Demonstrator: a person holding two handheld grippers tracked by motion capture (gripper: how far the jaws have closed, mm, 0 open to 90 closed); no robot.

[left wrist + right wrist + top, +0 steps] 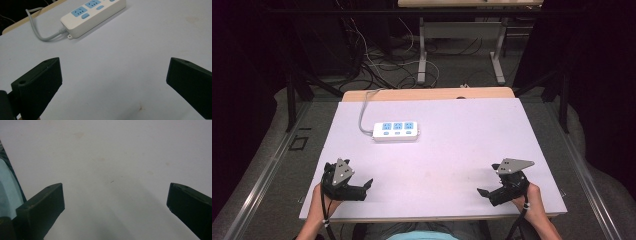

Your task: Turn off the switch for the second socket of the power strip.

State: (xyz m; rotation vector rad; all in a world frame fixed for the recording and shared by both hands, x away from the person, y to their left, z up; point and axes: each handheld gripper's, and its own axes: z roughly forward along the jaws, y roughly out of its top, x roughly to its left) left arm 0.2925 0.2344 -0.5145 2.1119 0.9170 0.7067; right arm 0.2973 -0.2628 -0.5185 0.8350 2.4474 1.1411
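Both grippers, left gripper (pixel 368 184) and right gripper (pixel 482 192), rest with fingers spread, well apart from the power strip (pixel 396 131).

Power strip (pixel 396 131) on table (pixel 462 150), behind both grippers

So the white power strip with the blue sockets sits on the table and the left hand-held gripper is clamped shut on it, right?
Not quite. The white power strip with blue sockets does sit on the table, but the left hand-held gripper is not clamped on it. Its jaws stand wide open with only bare table between them, and the strip lies apart, farther up the table. The left gripper view shows this, and the high view agrees.
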